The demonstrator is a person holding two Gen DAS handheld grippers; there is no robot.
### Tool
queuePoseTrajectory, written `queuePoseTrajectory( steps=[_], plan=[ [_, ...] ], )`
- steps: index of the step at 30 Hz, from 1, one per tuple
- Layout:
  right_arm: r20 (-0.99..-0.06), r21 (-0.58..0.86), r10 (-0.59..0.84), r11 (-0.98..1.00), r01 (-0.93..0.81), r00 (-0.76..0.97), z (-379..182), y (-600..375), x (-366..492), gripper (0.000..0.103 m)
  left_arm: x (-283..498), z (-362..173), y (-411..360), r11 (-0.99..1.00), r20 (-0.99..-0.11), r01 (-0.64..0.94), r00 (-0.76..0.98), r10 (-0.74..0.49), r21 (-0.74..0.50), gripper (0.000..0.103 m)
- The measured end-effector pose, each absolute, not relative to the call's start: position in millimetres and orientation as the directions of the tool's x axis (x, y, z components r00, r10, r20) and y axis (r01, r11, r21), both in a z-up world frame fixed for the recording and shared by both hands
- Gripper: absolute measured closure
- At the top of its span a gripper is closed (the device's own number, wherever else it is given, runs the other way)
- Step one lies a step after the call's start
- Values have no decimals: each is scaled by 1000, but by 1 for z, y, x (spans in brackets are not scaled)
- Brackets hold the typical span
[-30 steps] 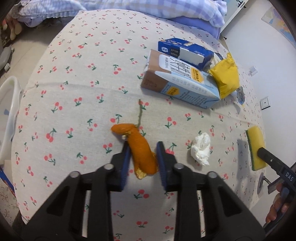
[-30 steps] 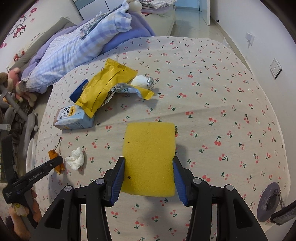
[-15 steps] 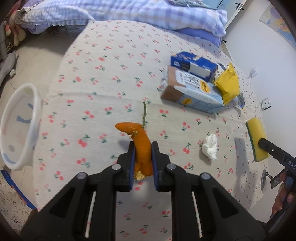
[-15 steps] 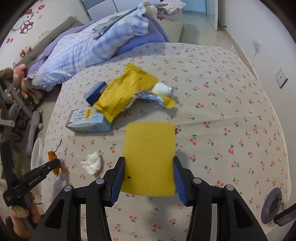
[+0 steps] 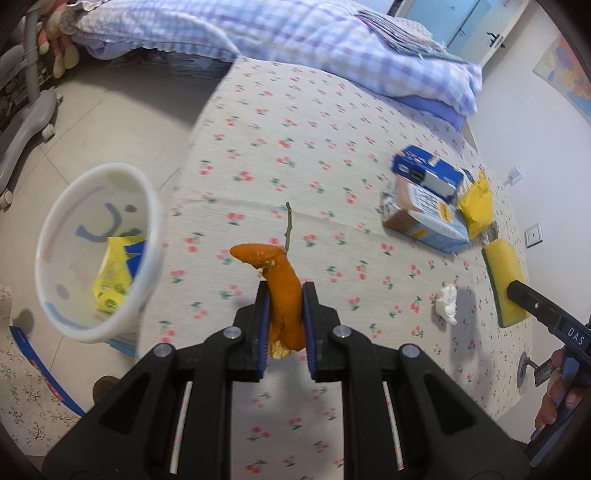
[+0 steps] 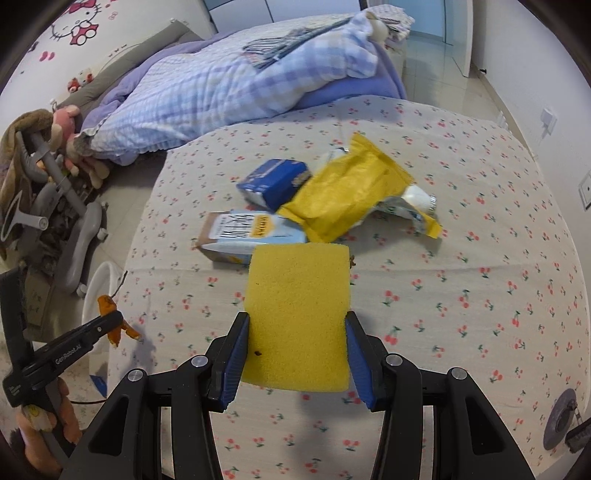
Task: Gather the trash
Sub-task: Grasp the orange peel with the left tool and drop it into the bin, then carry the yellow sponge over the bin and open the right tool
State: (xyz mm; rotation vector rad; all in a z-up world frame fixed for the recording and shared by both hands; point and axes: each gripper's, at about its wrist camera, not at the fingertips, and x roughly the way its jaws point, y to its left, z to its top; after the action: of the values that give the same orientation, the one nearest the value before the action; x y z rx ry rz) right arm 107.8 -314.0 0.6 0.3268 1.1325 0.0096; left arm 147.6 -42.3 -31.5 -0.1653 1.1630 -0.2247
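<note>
Cherry-print cloth (image 5: pixel 295 122) covers table beside bed. Left gripper (image 5: pixel 283 306) pinches curled orange peel strip (image 5: pixel 282 295), lifted above cloth, near white plastic bin (image 5: pixel 94 251). Right gripper (image 6: pixel 297 347) clamps flat yellow sponge (image 6: pixel 299 317), raised above cloth.

The setting is a home bedroom. A bed with a rumpled purple-and-white checked quilt (image 6: pixel 236 88) fills the upper frame. A pink-bowed cartoon cat wall sticker (image 6: pixel 75 27) sits upper left, above plush toys (image 6: pixel 64 122). A cherry-print cloth-covered table (image 6: pixel 461 280) occupies the centre.
</note>
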Motion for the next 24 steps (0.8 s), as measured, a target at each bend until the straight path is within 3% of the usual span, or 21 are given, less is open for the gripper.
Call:
queuePoseTrajectory(
  steps=[24],
  plan=[
    [-883,249,242,968,-37,401,4,-176,142,52,143,-30,98,961,-884,-110,430,-183,-253,85]
  ],
)
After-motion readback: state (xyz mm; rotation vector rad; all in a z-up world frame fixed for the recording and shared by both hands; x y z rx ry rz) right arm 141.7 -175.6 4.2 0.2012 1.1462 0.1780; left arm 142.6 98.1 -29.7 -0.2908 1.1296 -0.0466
